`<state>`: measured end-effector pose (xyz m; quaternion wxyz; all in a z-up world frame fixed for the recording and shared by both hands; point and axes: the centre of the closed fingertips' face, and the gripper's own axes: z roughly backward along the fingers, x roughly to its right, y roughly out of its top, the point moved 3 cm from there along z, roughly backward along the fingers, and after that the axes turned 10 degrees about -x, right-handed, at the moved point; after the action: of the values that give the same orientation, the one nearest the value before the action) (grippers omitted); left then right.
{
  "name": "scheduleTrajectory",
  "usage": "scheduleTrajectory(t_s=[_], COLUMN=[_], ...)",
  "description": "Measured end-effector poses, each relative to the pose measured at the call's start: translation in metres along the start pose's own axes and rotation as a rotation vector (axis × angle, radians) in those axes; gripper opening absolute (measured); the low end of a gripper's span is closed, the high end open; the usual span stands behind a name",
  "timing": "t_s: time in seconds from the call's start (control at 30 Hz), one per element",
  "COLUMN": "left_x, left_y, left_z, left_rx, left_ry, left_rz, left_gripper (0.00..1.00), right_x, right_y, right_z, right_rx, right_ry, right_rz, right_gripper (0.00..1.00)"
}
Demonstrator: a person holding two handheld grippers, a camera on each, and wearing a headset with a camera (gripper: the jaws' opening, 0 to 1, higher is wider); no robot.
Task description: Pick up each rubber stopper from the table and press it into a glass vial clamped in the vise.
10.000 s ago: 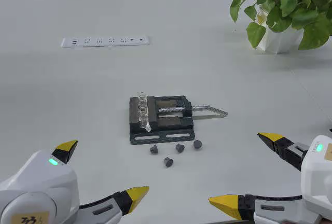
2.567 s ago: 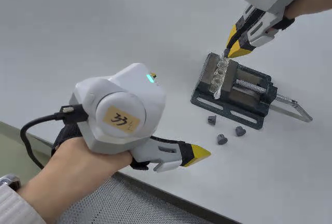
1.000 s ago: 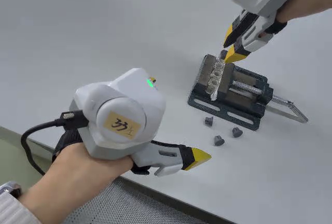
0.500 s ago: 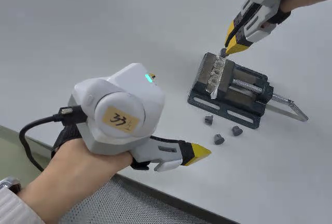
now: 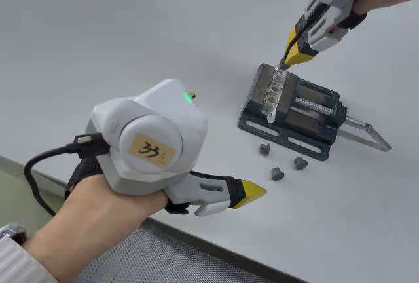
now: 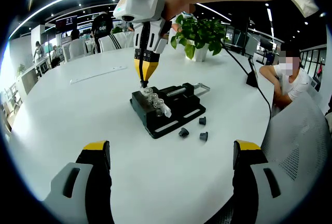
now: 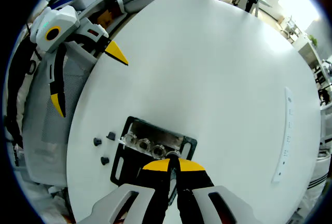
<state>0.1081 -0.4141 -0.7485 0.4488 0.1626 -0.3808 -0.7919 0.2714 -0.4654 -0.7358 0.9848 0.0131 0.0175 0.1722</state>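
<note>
A black vise (image 5: 308,120) clamps a row of glass vials (image 5: 270,92). My right gripper (image 5: 286,62) points steeply down over the vial at the far end, shut on a dark rubber stopper (image 7: 173,156) at that vial's mouth. Three grey stoppers lie on the table in front of the vise: one nearest it (image 5: 264,149), one in front (image 5: 277,174), one to the right (image 5: 300,163). My left gripper (image 6: 171,154) is open with nothing in it, held low at the table's near edge, well short of the vise (image 6: 167,111). From the right gripper view it (image 7: 88,79) shows beyond the table rim.
A white power strip (image 6: 98,73) lies on the far side of the table, and a potted plant (image 6: 199,31) stands behind the vise. The vise handle (image 5: 366,137) sticks out to the right. A mesh chair (image 5: 163,257) sits under the near edge. A person (image 6: 282,79) sits at the right.
Ten seconds ago both grippers were open near me and four stoppers lay on the table; now three do. Over the last second the right gripper stays at the end vial.
</note>
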Motion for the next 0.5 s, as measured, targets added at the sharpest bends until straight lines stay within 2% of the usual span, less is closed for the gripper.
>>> scheduleTrajectory(t_s=[0.5], left_x=[0.0002], left_y=[-0.0004], left_z=[-0.0007], left_rx=[0.003], left_ry=[-0.003], left_rz=[0.014], left_gripper=[0.98], right_x=[-0.0016], right_y=[0.0005], right_z=[0.0012], right_rx=[-0.027], right_ry=[-0.022], right_rz=[0.031], right_gripper=[0.00])
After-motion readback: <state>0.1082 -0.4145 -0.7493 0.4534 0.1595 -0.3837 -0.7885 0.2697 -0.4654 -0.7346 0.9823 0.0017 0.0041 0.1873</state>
